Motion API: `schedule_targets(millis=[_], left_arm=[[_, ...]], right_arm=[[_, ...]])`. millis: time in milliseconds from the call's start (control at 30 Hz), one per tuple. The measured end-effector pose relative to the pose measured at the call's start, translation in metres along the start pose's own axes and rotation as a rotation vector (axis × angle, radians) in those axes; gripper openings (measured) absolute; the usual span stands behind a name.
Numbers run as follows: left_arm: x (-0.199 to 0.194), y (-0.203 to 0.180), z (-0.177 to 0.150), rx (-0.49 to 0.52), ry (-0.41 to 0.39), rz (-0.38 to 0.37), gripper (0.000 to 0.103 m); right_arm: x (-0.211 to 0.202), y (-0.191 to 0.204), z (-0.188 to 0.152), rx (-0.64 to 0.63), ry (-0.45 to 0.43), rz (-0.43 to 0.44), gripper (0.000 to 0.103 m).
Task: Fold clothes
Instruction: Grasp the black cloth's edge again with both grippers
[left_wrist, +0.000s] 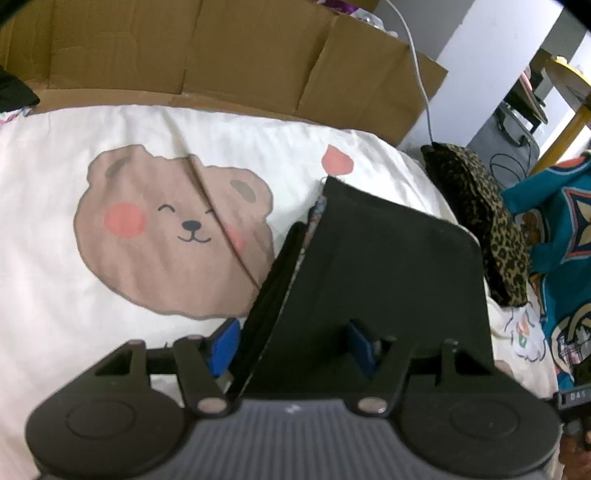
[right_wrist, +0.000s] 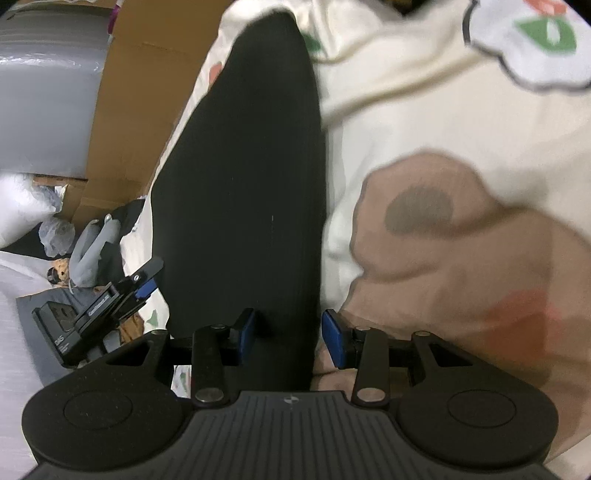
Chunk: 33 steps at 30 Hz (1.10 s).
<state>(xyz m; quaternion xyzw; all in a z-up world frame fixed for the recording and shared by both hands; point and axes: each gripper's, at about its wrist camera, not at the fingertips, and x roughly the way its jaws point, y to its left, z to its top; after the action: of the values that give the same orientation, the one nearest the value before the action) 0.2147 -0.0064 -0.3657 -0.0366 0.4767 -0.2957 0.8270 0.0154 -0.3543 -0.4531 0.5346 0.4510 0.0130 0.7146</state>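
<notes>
- Black garment (left_wrist: 388, 266)
- Cream bedsheet (left_wrist: 55, 258) printed with a brown, pink-cheeked bear (left_wrist: 166, 236)
- Leopard-print cushion (left_wrist: 480, 214)
- Teal patterned cloth (left_wrist: 554, 240)
- Brown cardboard (left_wrist: 221, 55)
- Blue gripper pads (right_wrist: 332, 339)

Both wrist cams close, angled down; share black garment (left_wrist: 388, 266) on bedsheet (left_wrist: 55, 221).

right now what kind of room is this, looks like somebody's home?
Most likely a bedroom in a home. The black garment is being folded on a bed with a cartoon bear bedspread, cardboard stands along its far side, and a leopard-print cushion and other clothes lie at the edge.
</notes>
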Motion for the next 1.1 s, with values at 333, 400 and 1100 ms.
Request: schedule_targets(millis=[333, 400, 1100], left_arm=[[0.010, 0.006, -0.005, 0.002, -0.005, -0.027, 0.057], [0.010, 0.007, -0.006, 0.005, -0.010, -0.035, 0.052], [-0.003, -0.024, -0.033, -0.080, 0.079, -0.065, 0.034]], right_arm=[[0.020, 0.000, -0.006, 0.030, 0.043, 0.082, 0.015], [0.019, 0.003, -0.006, 0.016, 0.046, 0.081, 0.008], [-0.033, 0.013, 0.019, -0.082, 0.063, -0.036, 0.006]])
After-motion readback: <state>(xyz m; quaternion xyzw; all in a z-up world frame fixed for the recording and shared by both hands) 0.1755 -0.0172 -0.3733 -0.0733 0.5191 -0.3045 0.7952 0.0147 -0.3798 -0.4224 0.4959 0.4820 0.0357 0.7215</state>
